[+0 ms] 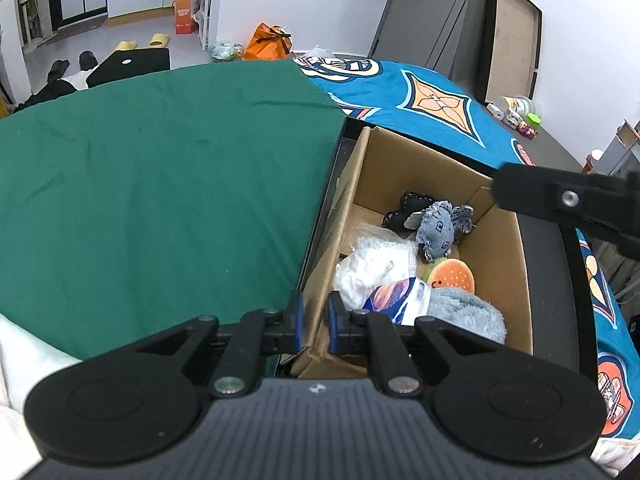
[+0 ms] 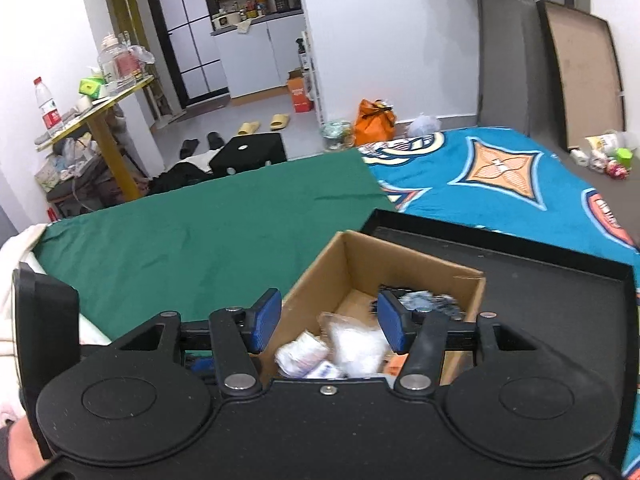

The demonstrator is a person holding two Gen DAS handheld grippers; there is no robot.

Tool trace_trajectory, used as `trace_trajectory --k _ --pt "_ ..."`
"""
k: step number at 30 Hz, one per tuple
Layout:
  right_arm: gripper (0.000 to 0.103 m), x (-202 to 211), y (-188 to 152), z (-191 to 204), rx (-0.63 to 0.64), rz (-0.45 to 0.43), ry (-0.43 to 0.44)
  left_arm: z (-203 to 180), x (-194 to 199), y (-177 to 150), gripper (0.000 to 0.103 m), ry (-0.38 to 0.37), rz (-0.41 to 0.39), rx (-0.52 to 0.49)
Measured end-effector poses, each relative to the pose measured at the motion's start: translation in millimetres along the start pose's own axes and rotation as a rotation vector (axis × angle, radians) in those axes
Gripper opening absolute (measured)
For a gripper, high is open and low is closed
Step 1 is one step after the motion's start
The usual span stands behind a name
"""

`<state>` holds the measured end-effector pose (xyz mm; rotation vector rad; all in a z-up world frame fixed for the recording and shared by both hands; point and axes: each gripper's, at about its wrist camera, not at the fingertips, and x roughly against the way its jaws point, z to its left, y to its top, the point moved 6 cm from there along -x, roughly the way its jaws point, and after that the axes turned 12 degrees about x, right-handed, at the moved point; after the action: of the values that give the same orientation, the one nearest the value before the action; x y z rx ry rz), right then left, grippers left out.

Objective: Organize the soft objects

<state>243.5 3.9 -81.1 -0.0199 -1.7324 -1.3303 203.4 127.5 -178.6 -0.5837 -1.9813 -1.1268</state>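
An open cardboard box (image 1: pixel 500 280) sits in a black tray (image 1: pixel 548 280). It holds a grey denim toy (image 1: pixel 440 228), a black toy (image 1: pixel 408 204), a burger plush (image 1: pixel 452 276), a fluffy grey piece (image 1: pixel 468 312), a white plastic bag (image 1: pixel 372 264) and a printed packet (image 1: pixel 396 298). My left gripper (image 1: pixel 315 320) is at the box's near left wall, its blue pads shut on the cardboard edge. My right gripper (image 2: pixel 328 322) hovers open over the box (image 2: pixel 360 264), nothing between its pads. One of its fingers (image 1: pixel 520 190) shows above the box's far right corner.
A green cloth (image 1: pixel 160 180) covers the surface left of the tray. A blue patterned blanket (image 1: pixel 440 108) lies behind and to the right. A framed board (image 1: pixel 512 40) leans on the far wall, with small jars (image 1: pixel 520 112) beside it. An orange bag (image 2: pixel 374 120) stands on the floor beyond.
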Motion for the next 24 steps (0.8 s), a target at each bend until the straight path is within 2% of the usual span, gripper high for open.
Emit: trace_trajectory --k 12,15,17,20,24 --pt "0.058 37 -30 -32 -0.081 0.013 -0.091 -8 7 2 0.016 0.036 -0.011 -0.028" --pt "0.062 48 -40 -44 -0.111 0.014 -0.122 -14 12 1 0.019 0.053 -0.014 -0.052" --pt "0.064 55 -45 -51 -0.133 0.012 -0.136 -18 16 0 0.024 0.063 -0.018 -0.059" --pt "0.073 65 -50 -59 -0.158 0.0 -0.155 -24 21 -2 0.034 0.053 -0.002 -0.057" --pt "0.085 78 -55 -67 -0.196 -0.02 -0.173 -37 35 -4 0.042 0.056 -0.013 -0.097"
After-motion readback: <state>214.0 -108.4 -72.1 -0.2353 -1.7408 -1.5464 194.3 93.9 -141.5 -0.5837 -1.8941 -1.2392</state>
